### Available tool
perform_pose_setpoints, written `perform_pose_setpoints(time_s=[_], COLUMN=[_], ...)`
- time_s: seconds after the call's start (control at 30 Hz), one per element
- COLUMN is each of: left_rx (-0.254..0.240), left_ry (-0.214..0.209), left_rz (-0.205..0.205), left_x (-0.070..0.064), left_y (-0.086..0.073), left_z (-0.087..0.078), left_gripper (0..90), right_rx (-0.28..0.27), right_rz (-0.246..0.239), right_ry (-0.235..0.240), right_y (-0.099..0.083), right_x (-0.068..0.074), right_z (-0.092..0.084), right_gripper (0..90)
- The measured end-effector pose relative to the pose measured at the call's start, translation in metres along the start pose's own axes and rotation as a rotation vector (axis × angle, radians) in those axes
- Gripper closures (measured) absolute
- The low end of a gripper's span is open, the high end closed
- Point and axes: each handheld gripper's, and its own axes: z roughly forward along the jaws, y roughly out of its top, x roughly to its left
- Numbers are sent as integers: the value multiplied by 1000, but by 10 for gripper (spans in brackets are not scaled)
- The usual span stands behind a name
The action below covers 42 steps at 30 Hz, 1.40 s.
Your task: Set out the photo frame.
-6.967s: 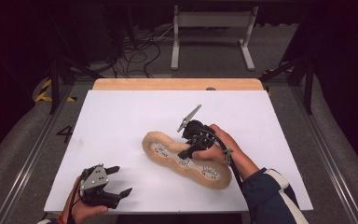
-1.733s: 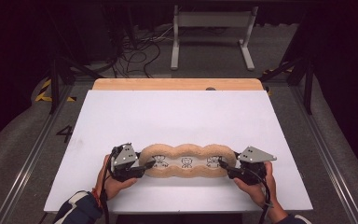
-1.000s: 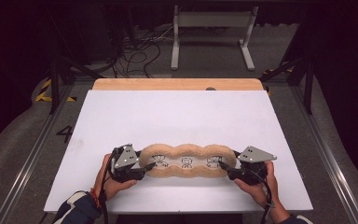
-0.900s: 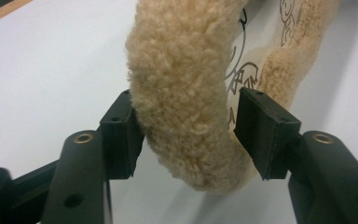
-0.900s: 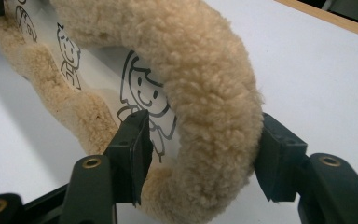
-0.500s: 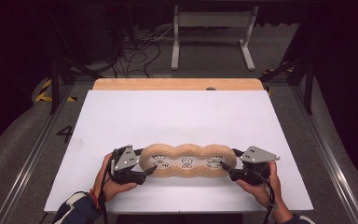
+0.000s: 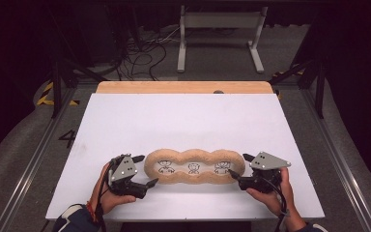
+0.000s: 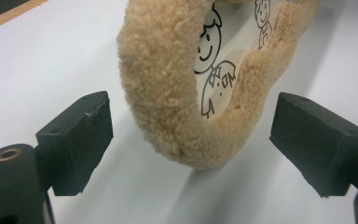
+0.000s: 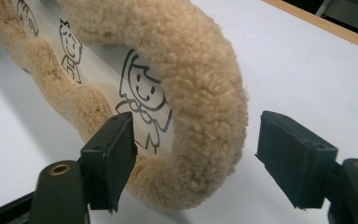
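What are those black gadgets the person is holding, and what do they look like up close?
They are hand-held tongs. The left tongs and right tongs each have a black body with a grey three-cornered plate on top and a dark cable trailing back. Each ends in two blocky black jaws, with a brass-ringed hole in the arm behind the pad. The person wears a dark blue sleeve with a red band at the left wrist.

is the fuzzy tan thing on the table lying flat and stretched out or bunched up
Flat and stretched out. The tan fleece-rimmed three-lobed pouch lies lengthwise on the white table, with all three cartoon figures showing in a row.
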Motion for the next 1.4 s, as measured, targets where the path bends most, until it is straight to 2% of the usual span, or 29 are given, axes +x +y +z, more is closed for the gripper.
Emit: perform_pose_setpoints(time_s=[0.17,0.33,0.67,0.83,0.9,1.1,1.4], left_rx=[5,17,19,20,22,23,39], left_ry=[4,-4,16,23,29,50,84], left_rz=[-1,4,23,13,11,-21,-60], left_x=[-1,0,3,8,11,22,35], left_y=[-3,-6,-12,-16,-19,-31,-49], left_z=[-4,-5,-14,-18,-22,-32,-45], left_gripper=[81,43,46,49,51,52,51], right_rx=[5,5,14,8,2,0,11], right_rz=[1,9,-13,2,24,48,65], right_ry=[-12,-3,-12,-12,-8,-31,-59], right_y=[-1,-3,-9,-14,-18,-29,-43], right_x=[0,-1,-3,-7,-11,-20,-30], right_z=[0,-2,-7,-12,-15,-26,-31], right_gripper=[178,94,87,92,95,100,103])
